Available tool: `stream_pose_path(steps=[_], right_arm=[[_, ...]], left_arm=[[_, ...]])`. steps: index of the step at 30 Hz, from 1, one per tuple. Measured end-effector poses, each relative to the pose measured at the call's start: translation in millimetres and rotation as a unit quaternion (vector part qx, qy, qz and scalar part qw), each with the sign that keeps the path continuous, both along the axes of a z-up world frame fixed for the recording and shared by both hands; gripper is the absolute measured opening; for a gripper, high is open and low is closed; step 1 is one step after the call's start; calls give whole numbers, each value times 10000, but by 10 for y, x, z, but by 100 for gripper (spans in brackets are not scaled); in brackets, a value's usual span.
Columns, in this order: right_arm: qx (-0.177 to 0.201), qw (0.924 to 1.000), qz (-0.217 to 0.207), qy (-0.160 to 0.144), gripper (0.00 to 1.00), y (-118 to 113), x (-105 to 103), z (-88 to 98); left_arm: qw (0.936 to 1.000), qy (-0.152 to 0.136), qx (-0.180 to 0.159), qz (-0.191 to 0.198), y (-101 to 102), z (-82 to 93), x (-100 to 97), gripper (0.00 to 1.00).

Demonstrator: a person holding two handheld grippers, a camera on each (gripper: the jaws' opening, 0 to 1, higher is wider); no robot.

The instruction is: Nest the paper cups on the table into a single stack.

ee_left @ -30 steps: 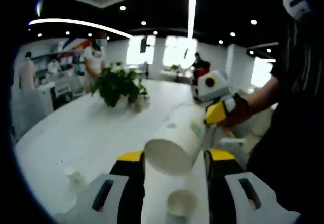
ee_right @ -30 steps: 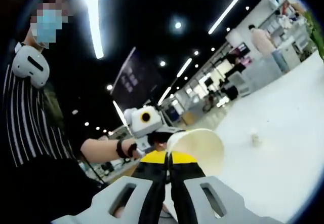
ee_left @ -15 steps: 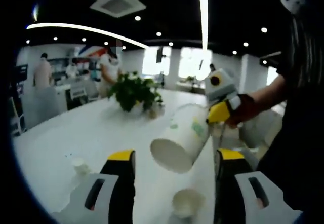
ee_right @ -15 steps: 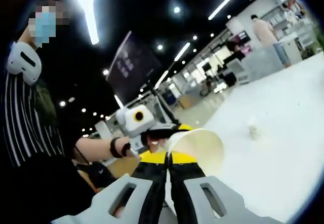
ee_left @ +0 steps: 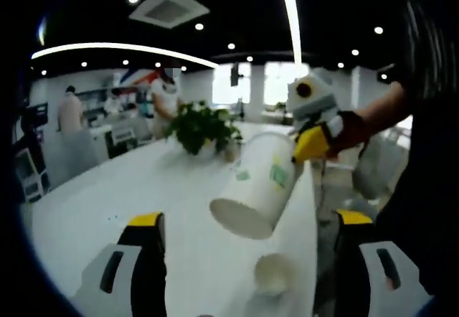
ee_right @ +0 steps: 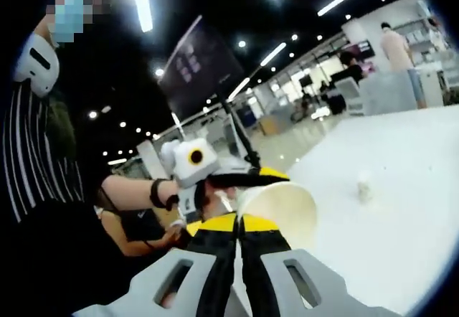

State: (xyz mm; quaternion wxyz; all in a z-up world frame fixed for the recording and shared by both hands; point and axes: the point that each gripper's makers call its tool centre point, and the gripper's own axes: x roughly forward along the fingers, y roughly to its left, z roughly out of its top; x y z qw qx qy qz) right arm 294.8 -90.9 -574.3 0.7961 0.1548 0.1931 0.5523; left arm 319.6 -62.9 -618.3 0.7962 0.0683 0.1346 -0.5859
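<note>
A white paper cup [ee_left: 258, 184] with a green mark hangs tilted in the air, its narrow base towards me. My right gripper [ee_left: 310, 145] comes in from the right and pinches its rim. My left gripper [ee_left: 249, 220] stands wide open below and around the cup, touching nothing. A second cup [ee_left: 274, 274] stands upright on the white table [ee_left: 129, 188] beneath it. In the right gripper view my right gripper [ee_right: 240, 224] is shut on the rim of the cup [ee_right: 283, 209], the left gripper [ee_right: 222, 181] is just behind, and a small cup [ee_right: 366, 186] stands far off.
A potted plant [ee_left: 204, 127] sits further along the table. The table's edge [ee_left: 312, 209] runs on the right, next to the person's arm [ee_left: 373, 120]. People stand in the background by counters [ee_left: 72, 112].
My left gripper's jaws have spread wider apart. The held cup has lifted a little and tipped more upright. Both views have shifted with the hands.
</note>
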Motion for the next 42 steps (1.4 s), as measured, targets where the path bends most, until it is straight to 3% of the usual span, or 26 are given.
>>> stream_pose_path(steps=[8,13,17,21,24,27,28,29,31,34,37,42], right_arm=[[-202,9996,145,-120,0,44,10,28],[-661,9961,405,-422,0,92,-20,27],[-1306,9870,636,-687,0,87,1,8],[-1908,9721,920,-1004,0,58,10,-6],[-2307,9590,1159,-1172,0,19,-9,-8],[-2828,9370,1463,-1436,0,-38,-20,16],[-2894,9332,1512,-1502,0,-42,-19,27],[-3124,9194,1637,-1743,0,-62,-4,62],[-3363,9029,1860,-1925,0,-74,-14,119],[-3556,8872,2146,-2011,0,-59,-49,194],[-3891,8572,2523,-2240,0,-46,-107,224],[-4144,8277,2985,-2327,0,-40,-241,197]], left_arm=[[9999,-115,59,95,93,-42,-19,99],[9997,-168,164,109,151,-91,-19,99],[9986,-230,417,211,262,-183,11,99],[9985,-207,443,249,332,-203,-19,99],[9979,-247,507,311,400,-219,-29,99],[9978,-211,500,370,453,-248,-38,99],[9977,-206,515,385,466,-260,-42,99],[9976,-198,529,409,483,-280,-47,99],[9974,-174,555,434,503,-317,-62,99],[9974,-116,561,449,519,-362,-86,99],[9974,-89,521,498,532,-359,-104,99],[9971,-109,578,473,563,-365,-131,99]])
